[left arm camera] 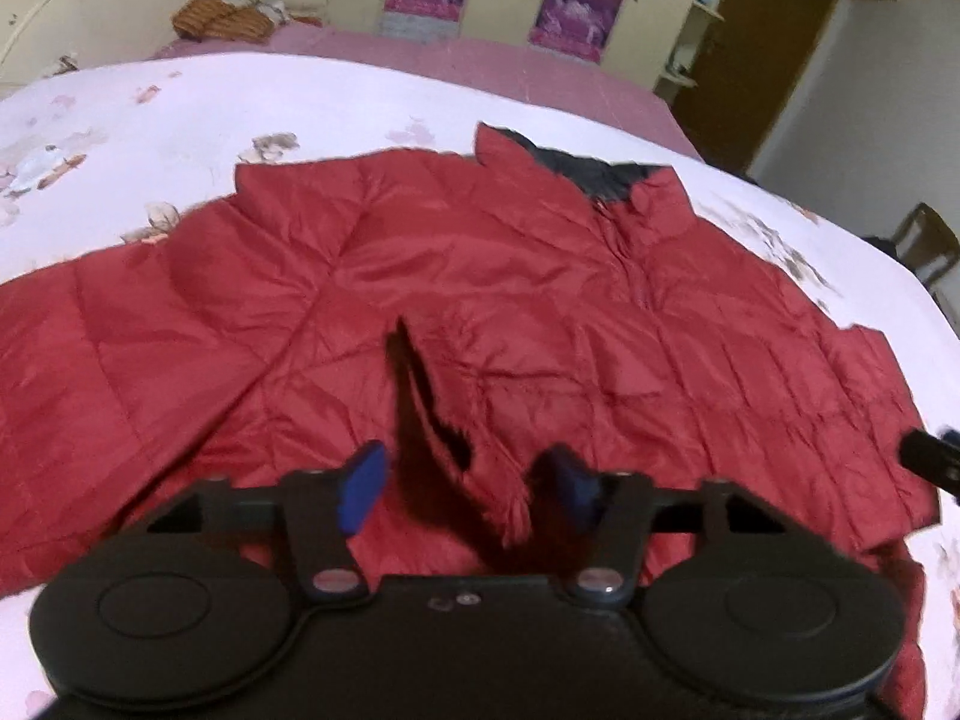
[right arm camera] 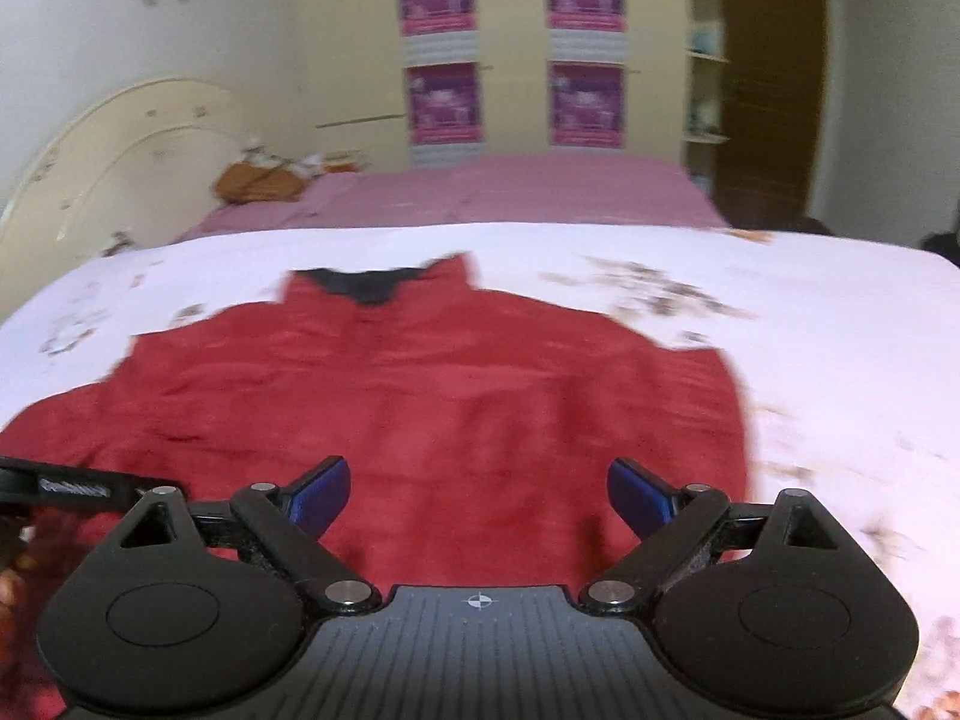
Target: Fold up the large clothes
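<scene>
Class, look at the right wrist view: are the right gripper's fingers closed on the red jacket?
No: the right gripper has its blue fingers wide apart above the red jacket, pinching nothing.

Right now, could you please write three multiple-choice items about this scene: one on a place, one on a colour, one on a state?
1. Where does the red puffer jacket lie?
A. on the floral bedspread
B. on a chair
C. in the wicker basket

2. What colour is the collar lining?
A. white
B. dark
C. pink

3. How do the fingers of the right gripper stand?
A. shut on the jacket
B. shut on nothing
C. open

Answers:
1 A, bedspread shows on all sides of the jacket.
2 B, dark fabric shows inside the red collar.
3 C, a wide gap separates both blue fingers.
</scene>
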